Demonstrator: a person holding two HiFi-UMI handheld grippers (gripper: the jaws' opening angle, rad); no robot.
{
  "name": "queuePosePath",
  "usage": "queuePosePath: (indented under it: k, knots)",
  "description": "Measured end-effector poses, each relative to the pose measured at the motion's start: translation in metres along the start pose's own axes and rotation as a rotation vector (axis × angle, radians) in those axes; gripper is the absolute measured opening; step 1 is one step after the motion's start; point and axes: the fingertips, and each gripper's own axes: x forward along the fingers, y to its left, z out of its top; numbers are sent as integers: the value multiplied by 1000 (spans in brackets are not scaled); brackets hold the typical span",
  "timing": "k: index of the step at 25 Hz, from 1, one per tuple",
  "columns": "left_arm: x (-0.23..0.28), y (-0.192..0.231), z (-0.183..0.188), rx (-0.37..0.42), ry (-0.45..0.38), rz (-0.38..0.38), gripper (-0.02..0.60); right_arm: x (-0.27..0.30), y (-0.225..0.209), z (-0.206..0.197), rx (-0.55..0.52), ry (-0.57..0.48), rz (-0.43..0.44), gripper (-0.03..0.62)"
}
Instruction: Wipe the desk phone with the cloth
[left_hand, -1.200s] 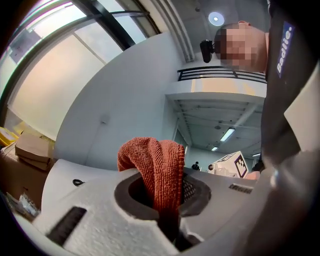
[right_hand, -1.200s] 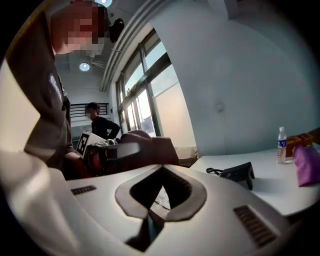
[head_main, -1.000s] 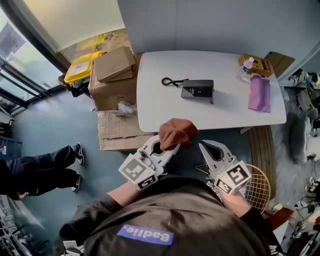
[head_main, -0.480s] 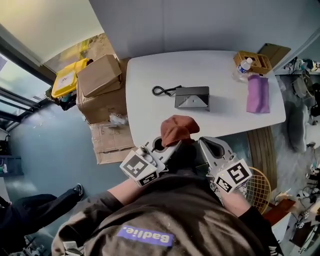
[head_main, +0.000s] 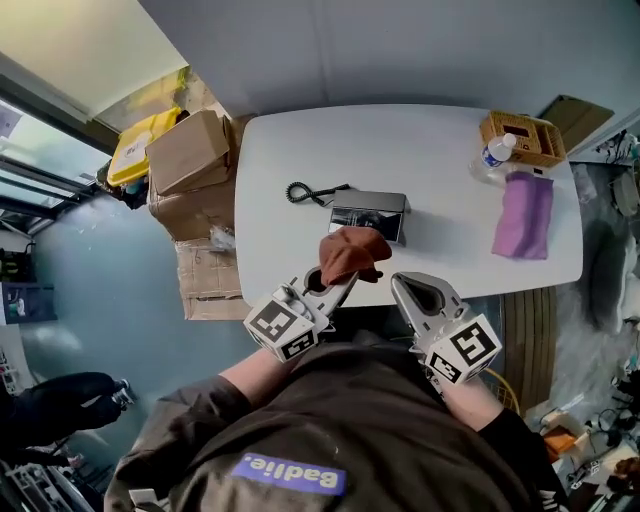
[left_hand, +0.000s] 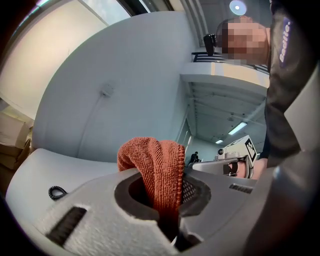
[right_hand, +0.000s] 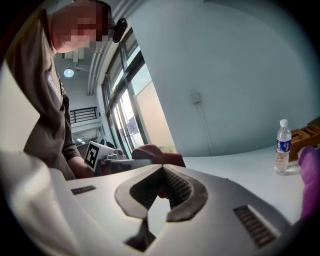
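Note:
A dark desk phone (head_main: 368, 214) lies near the middle of the white table (head_main: 430, 150), its coiled cord (head_main: 300, 192) trailing to the left. My left gripper (head_main: 343, 283) is shut on a rust-brown cloth (head_main: 352, 254), which bunches up over the table's front edge, just short of the phone. In the left gripper view the cloth (left_hand: 156, 167) is pinched between the jaws and the cord (left_hand: 57, 191) shows at the left. My right gripper (head_main: 402, 284) hovers beside it off the table edge, its jaws (right_hand: 162, 169) shut with nothing in them.
A purple cloth (head_main: 522, 215), a water bottle (head_main: 492, 155) and a woven basket (head_main: 522, 137) sit at the table's right end. Cardboard boxes (head_main: 185, 150) and a yellow case (head_main: 140, 145) stand on the floor to the left of the table.
Both grippers have come closer to the table; the cloth now hangs over its front edge near the phone. The person standing at the left has dropped back toward the corner.

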Motion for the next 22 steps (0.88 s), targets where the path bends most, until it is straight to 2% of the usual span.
queuePosePath:
  k: [6, 11, 22]
  knots:
    - [59, 25, -43, -8, 70, 63, 32, 0, -48, -17, 47, 60, 52, 26]
    - [84, 48, -82, -34, 134, 94, 32, -1, -68, -27, 61, 100, 46, 26]
    - [83, 95, -129, -82, 230, 111, 32, 9, -76, -38, 79, 172, -30, 27]
